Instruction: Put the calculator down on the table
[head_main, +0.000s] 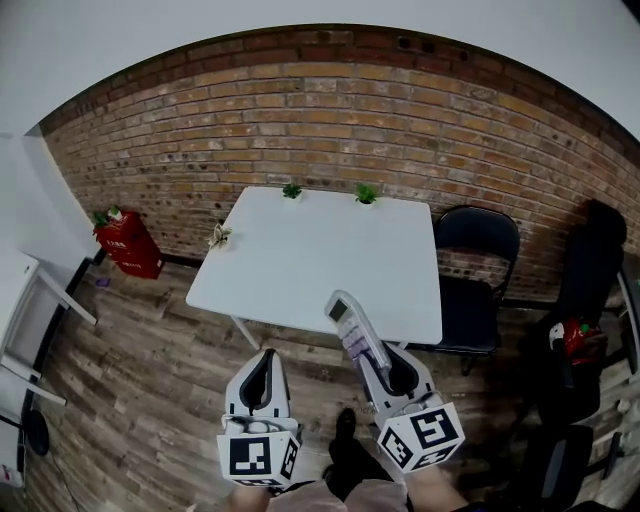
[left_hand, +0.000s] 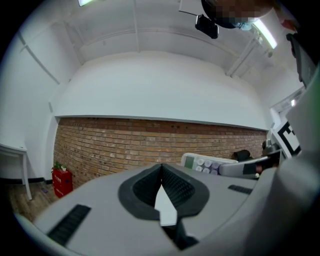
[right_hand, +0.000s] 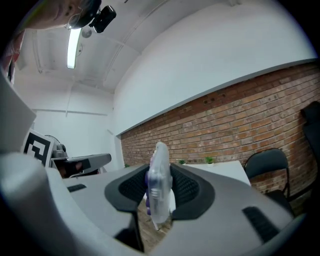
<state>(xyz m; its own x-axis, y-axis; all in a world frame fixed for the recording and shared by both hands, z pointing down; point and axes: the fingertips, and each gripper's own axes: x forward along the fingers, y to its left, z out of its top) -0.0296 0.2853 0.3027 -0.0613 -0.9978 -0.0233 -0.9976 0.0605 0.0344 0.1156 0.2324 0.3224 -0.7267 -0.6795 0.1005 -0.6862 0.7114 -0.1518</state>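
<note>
In front of the white table (head_main: 300, 260), the right gripper (head_main: 378, 362) clamps a calculator (head_main: 348, 318) on its edge between its jaws. The left gripper (head_main: 265, 360) has its jaws together, holding nothing.

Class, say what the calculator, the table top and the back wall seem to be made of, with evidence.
Calculator: probably plastic; smooth, pale, slightly glossy moulded casing.
Table top: possibly laminate, hard to tell; flat, white, matte.
Back wall: brick; rough reddish courses with visible mortar joints.

White table (head_main: 310, 270), three small plants (head_main: 292, 190) along its edges (two far, one left)
</note>
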